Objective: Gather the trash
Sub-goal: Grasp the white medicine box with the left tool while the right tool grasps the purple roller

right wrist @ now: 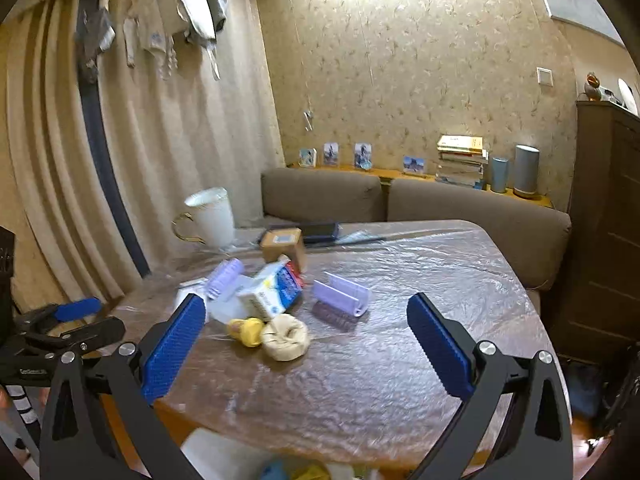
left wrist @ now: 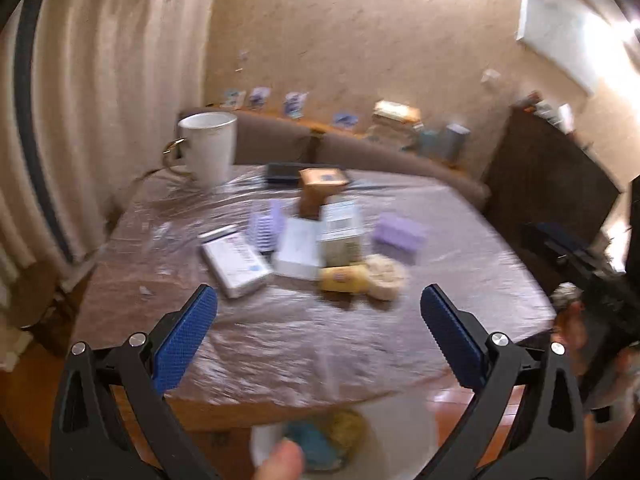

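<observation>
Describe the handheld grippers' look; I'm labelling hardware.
Both the left gripper and right gripper share one design: black angular plastic arms with triangular cutouts, silver round bolts, and blue textured rectangular finger pads. No cables or sleeves show.

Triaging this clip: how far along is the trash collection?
Early. Done: a white bin below the table edge already holds blue and yellow scraps. In hand: nothing; left claw and right claw are both open and empty. Left: yellow wrapper, beige wad and boxes still on the table.
</observation>
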Action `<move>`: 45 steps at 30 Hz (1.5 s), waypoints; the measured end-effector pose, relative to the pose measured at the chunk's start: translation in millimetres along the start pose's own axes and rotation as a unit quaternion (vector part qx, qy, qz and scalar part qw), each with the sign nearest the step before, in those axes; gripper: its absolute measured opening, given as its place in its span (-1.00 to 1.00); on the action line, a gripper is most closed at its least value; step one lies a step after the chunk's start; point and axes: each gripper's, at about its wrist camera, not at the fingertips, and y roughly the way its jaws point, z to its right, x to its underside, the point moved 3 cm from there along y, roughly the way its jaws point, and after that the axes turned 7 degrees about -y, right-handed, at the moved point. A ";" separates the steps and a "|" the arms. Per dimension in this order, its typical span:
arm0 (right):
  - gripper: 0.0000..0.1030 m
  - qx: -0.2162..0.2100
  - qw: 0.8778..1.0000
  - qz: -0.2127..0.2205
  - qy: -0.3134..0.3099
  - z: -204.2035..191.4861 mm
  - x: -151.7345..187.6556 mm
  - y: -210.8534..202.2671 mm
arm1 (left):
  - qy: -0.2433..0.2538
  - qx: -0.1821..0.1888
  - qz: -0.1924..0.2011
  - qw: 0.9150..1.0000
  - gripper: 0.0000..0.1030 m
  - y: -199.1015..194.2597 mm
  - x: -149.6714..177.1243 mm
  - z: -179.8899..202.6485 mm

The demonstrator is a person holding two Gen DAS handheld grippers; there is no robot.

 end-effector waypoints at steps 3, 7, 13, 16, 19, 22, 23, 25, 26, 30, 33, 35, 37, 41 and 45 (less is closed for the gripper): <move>0.93 0.002 0.999 -0.034 0.003 7.2 0.6 30.1 | -0.014 -0.032 -0.023 0.999 0.97 26.5 -2.4 -19.9; 0.93 0.008 0.998 -0.069 0.006 14.4 2.9 69.4 | -0.044 -0.066 -0.050 0.996 0.97 57.4 -7.6 -45.0; 0.92 0.011 0.992 -0.129 0.001 21.6 7.4 133.6 | -0.102 -0.100 -0.098 0.985 0.97 109.2 -16.1 -76.0; 0.93 0.014 0.988 -0.155 0.004 23.0 11.1 154.5 | -0.107 -0.118 -0.113 0.981 0.97 125.4 -17.8 -82.9; 0.92 0.016 0.985 -0.172 0.002 24.9 13.9 171.3 | -0.111 -0.116 -0.120 0.980 0.97 133.0 -18.8 -85.0; 0.90 0.026 0.982 -0.184 -0.010 25.7 17.0 185.9 | -0.099 -0.120 -0.119 0.981 0.97 137.2 -19.5 -82.7; 0.89 0.028 0.982 -0.188 -0.014 26.2 18.5 189.6 | -0.097 -0.119 -0.118 0.981 0.97 137.5 -20.2 -82.1; 0.85 0.028 0.980 -0.196 -0.019 26.3 20.2 196.2 | -0.095 -0.119 -0.118 0.981 0.97 140.6 -22.8 -83.0; 0.83 0.027 0.979 -0.199 -0.020 26.5 21.0 198.8 | -0.095 -0.120 -0.117 0.981 0.97 140.1 -23.6 -83.5; 0.74 0.020 0.977 -0.210 -0.023 25.6 24.3 208.5 | -0.090 -0.121 -0.118 0.981 0.97 140.6 -22.7 -83.7; 0.71 0.020 0.977 -0.212 -0.028 25.0 23.8 212.3 | -0.078 -0.136 -0.121 0.980 0.97 144.0 -18.1 -83.9; 0.71 0.020 0.976 -0.213 -0.030 24.4 23.7 214.6 | -0.072 -0.142 -0.126 0.979 0.95 149.1 -15.6 -84.2; 0.71 0.018 0.976 -0.214 -0.029 23.0 23.2 216.9 | -0.066 -0.154 -0.128 0.978 0.89 151.3 -14.0 -85.0; 0.70 0.011 0.976 -0.214 -0.032 20.9 22.5 219.0 | -0.064 -0.172 -0.120 0.976 0.88 148.5 -13.0 -93.1; 0.60 0.006 0.976 -0.214 -0.038 18.2 22.6 221.4 | -0.069 -0.154 -0.115 0.979 0.85 148.3 -14.7 -100.0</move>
